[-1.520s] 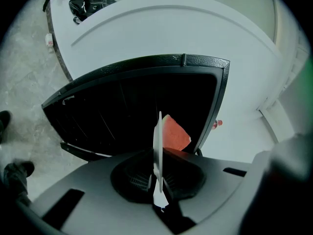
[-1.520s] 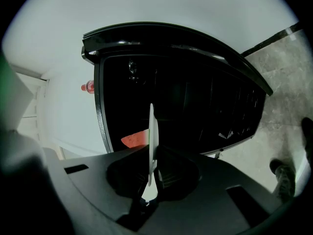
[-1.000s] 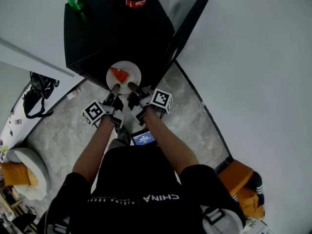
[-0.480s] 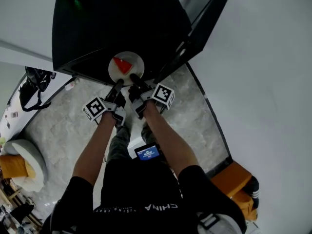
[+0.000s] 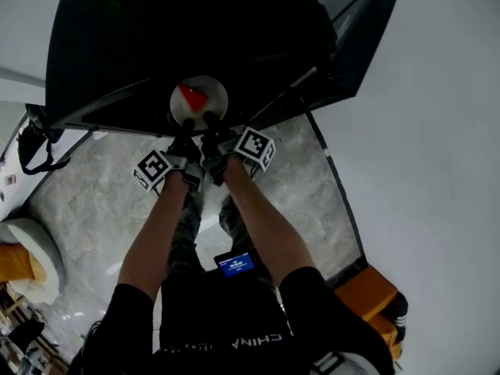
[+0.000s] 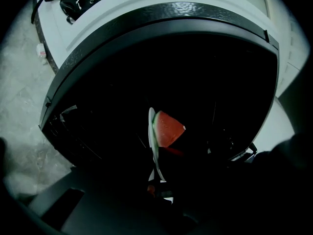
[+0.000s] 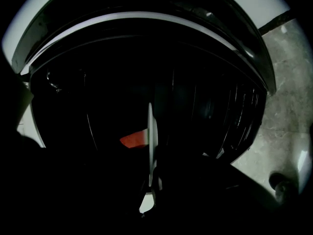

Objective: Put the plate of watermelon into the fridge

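A white plate [image 5: 200,98] with a red watermelon wedge [image 5: 192,97] hangs at the mouth of the black fridge [image 5: 156,37]. Both grippers hold its near rim side by side: my left gripper [image 5: 186,125] and my right gripper [image 5: 209,122]. In the left gripper view the plate [image 6: 152,141] stands edge-on, the wedge [image 6: 168,129] to its right. The left gripper [image 6: 157,185] has its jaws closing with the rim between them. In the right gripper view the plate [image 7: 152,146] is edge-on too, the wedge [image 7: 133,139] on its left, and the right gripper [image 7: 149,192] is shut on the rim. Both pairs of jaws are dark.
The fridge door [image 5: 355,45] stands open to the right. Wire racks [image 7: 230,121] line the dark inside. A black bag [image 5: 31,143] lies on the marble floor at left, an orange box [image 5: 367,291] at lower right. A lit screen [image 5: 234,262] sits below the arms.
Both grippers have carried the plate forward to the fridge's dark opening. The fridge now fills the top of the head view; the can and bottles on it have slid out of view.
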`<action>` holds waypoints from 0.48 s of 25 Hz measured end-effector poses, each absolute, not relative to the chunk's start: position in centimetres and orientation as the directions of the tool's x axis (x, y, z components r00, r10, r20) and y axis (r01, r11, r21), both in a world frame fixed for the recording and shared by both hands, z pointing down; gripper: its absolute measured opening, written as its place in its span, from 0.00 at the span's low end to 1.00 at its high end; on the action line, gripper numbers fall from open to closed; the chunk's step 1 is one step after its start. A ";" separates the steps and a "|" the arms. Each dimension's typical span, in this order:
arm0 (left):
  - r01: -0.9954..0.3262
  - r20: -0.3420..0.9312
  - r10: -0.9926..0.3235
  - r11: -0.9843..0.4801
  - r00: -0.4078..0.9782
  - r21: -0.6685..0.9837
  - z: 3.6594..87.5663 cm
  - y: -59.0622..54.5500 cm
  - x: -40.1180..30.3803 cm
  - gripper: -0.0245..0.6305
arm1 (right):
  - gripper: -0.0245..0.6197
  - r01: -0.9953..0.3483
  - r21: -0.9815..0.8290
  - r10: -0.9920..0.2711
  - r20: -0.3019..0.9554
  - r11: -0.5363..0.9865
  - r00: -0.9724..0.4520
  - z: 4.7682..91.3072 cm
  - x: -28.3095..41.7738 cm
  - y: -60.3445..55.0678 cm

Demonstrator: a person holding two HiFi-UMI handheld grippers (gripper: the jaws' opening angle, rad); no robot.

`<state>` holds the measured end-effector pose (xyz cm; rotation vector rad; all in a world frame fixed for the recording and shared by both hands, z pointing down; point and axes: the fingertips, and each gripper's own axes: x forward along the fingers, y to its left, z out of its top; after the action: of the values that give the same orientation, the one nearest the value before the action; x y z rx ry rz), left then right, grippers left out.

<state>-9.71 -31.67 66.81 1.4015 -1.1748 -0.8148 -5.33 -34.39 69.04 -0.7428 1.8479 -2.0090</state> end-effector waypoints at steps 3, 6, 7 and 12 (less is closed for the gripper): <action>-0.191 0.143 -0.955 0.094 0.259 0.977 68.2 -32.6 -10.1 0.10 | 0.09 -0.136 -0.986 -0.544 0.169 -0.100 -0.822 70.0 -5.7 -35.5; -0.182 0.130 -0.959 0.085 0.251 0.980 68.8 -33.6 -10.4 0.09 | 0.09 -0.157 -0.985 -0.524 0.173 -0.074 -0.834 70.7 -6.1 -36.4; -0.179 0.128 -0.960 0.084 0.248 0.980 69.0 -33.9 -10.5 0.08 | 0.09 -0.168 -0.984 -0.516 0.177 -0.065 -0.838 70.8 -6.2 -36.6; -0.184 0.150 -0.962 0.109 0.229 0.977 69.7 -34.7 -11.0 0.07 | 0.09 -0.218 -0.976 -0.467 0.202 -0.018 -0.861 71.4 -6.8 -37.3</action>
<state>-11.05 -34.70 69.74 1.3385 -1.2055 -0.8473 -6.75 -37.34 71.35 -0.7327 2.0612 -1.9875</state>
